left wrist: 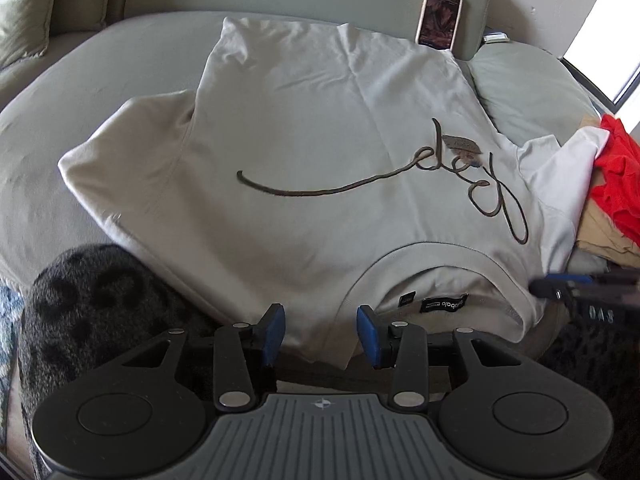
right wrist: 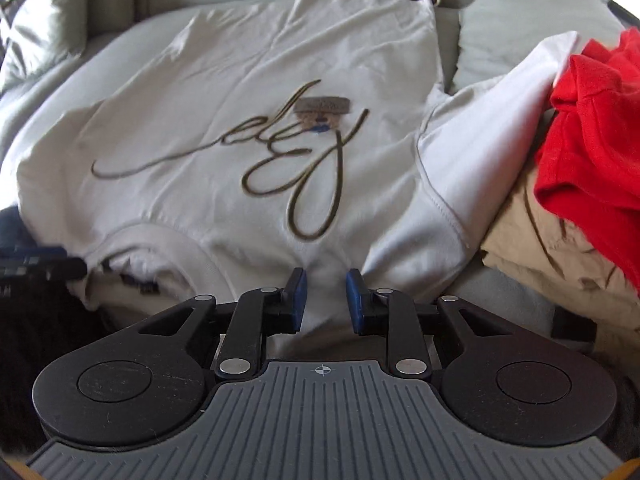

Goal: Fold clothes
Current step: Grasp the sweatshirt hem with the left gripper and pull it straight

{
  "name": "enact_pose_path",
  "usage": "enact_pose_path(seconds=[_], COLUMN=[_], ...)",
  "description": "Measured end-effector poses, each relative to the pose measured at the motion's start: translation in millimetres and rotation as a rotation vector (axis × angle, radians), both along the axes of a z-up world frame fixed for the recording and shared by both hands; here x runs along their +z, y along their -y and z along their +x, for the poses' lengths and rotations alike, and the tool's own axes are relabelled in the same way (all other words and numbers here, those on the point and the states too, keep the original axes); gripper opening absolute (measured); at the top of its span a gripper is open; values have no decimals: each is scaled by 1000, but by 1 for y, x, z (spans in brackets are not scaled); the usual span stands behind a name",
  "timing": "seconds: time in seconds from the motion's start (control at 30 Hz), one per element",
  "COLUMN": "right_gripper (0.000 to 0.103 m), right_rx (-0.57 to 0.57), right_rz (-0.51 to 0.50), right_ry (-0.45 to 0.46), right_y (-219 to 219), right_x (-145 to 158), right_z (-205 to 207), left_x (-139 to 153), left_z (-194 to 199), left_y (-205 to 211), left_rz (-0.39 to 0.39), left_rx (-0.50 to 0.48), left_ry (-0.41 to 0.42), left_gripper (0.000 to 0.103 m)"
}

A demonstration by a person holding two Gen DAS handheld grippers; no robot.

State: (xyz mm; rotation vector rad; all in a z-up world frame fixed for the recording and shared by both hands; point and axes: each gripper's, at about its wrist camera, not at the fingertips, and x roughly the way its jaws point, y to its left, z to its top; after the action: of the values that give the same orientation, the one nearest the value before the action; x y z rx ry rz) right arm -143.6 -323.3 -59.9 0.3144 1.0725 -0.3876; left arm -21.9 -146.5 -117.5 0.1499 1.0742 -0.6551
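White sweatshirt (left wrist: 320,128) lies flat, front up, mid-frame on the sofa seat (left wrist: 60,80), collar nearest, ready for folding. Left hand-held gripper (left wrist: 321,334) gapes at left shoulder edge, right hand-held gripper (right wrist: 326,300) narrower over right shoulder; neither pinches cloth.

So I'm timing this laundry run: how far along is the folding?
Done: the white T-shirt lies spread flat, print up, on the couch. In hand: the left gripper and right gripper sit open at its shoulders beside the collar; no fold made yet. Left: folding it, then the red garment and tan garment piled alongside.
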Motion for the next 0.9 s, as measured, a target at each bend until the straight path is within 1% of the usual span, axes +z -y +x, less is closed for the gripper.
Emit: enact_pose_path(seconds=[0.07, 0.13, 0.17, 0.23, 0.27, 0.3, 0.37, 0.43, 0.53, 0.63, 0.7, 0.73, 0.77, 0.83, 0.9], right_gripper=[26, 29, 30, 33, 39, 41, 41, 42, 42, 42, 48, 49, 49, 49, 49], right_rx=[1, -17, -24, -38, -47, -57, -72, -74, -79, -73, -64, -61, -60, -62, -65], right_rz=[7, 10, 22, 73, 106, 136, 195, 236, 286, 316, 313, 305, 298, 285, 283], right_ry=[-64, -84, -56, 34, 82, 122, 196, 249, 289, 294, 294, 293, 290, 285, 280], right_y=[0, 0, -1, -1, -1, -1, -2, -4, -11, -18, -21, -23, -23, -23, -24], right_x=[6, 13, 19, 33, 40, 45, 55, 62, 66, 69, 71, 73, 74, 76, 76], right_z=[-4, -12, -17, -27, -31, -33, -32, -27, -15, -6, -4, -4, -4, -5, -5], left_x=[8, 18, 23, 33, 36, 38, 37, 32, 18, -6, -22, -27, -31, -38, -44], left_z=[2, 6, 9, 17, 24, 30, 44, 59, 81, 98, 108, 111, 115, 123, 129], left_y=[-8, -22, -33, -56, -72, -88, -118, -142, -166, -180, -180, -179, -178, -174, -170], left_rz=[-36, -81, -112, -183, -233, -281, -355, -415, -521, -696, -823, -861, -868, -857, -861], left_rx=[26, 73, 110, 202, 273, 346, 494, 612, 742, 834, 854, 867, 878, 894, 901], left_ry=[0, 17, 26, 39, 38, 34, 17, -10, -94, -266, -379, -412, -425, -448, -494], left_gripper=[39, 39, 40, 40, 40, 40, 39, 39, 38, 37, 37, 37, 37, 37, 37])
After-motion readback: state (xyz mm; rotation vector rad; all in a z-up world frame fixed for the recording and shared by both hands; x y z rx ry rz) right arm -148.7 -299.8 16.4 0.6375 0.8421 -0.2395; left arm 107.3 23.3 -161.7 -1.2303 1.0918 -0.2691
